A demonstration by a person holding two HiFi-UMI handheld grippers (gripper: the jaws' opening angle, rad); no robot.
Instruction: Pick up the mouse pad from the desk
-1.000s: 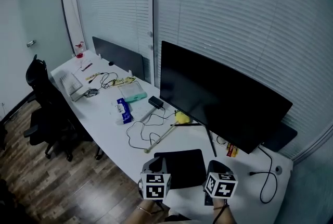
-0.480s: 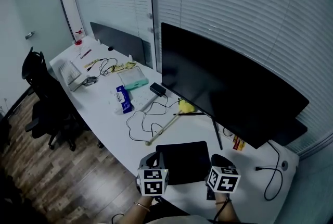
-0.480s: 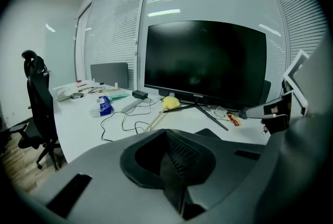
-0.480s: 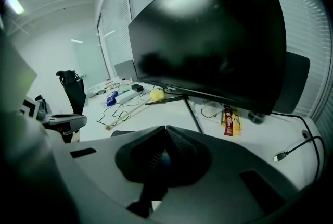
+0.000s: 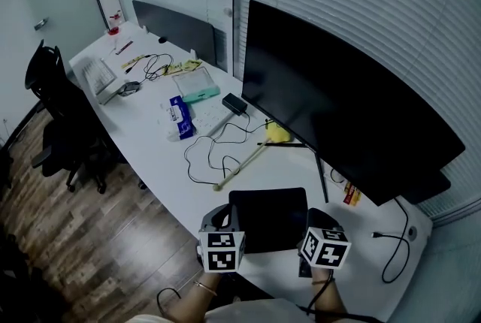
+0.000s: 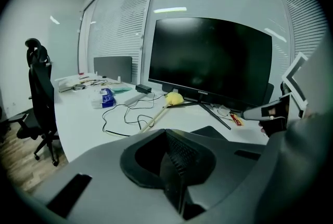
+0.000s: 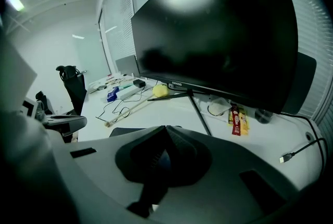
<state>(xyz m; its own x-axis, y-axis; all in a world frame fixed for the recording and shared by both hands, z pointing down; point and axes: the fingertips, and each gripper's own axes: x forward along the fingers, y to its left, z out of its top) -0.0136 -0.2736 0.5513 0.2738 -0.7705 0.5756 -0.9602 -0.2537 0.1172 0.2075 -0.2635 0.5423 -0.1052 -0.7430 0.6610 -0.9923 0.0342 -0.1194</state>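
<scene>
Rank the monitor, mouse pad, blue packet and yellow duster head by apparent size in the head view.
1. monitor, clearly largest
2. mouse pad
3. blue packet
4. yellow duster head, close to the packet, so that pair is unsure

Ahead of the left gripper point(image 6: 167, 137) and the right gripper point(image 7: 166, 132), the black monitor point(image 6: 208, 56) has a small pale logo on its bottom edge, above the stand. It looks like "coocaa", though the letters are tiny. Beyond the right gripper, the red and yellow packet point(image 7: 237, 117) has print too small to read. So does the blue pack point(image 6: 106, 97), far off past the left one.
</scene>
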